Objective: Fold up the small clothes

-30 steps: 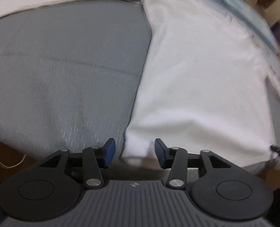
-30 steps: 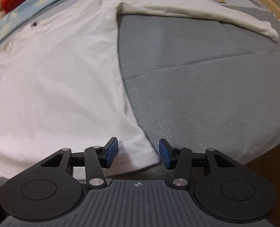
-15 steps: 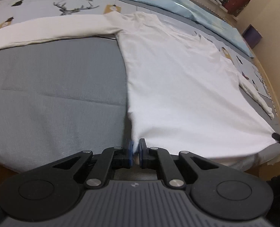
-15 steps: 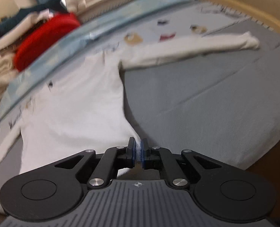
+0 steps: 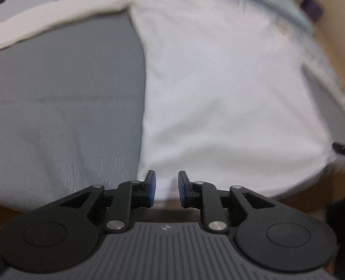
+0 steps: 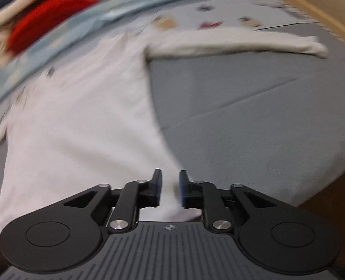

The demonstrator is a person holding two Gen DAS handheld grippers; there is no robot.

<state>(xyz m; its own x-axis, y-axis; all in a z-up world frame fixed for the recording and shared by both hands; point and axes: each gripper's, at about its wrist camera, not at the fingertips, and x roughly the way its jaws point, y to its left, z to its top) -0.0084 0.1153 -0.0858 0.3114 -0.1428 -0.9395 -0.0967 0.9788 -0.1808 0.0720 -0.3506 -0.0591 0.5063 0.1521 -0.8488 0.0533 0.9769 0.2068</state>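
Downward, both tongs over shirt

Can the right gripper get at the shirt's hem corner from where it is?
Probably yes: the right gripper is open, the white shirt hem corner lies between its pads, and nothing covers it on the grey sheet.

Red bundle smeared by blur, white shirt hem hidden behind both tools

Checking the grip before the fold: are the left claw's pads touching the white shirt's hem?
Cannot tell. The left wrist view shows the left claw just opened, the white shirt hem lying between the pads, but blur hides any contact.
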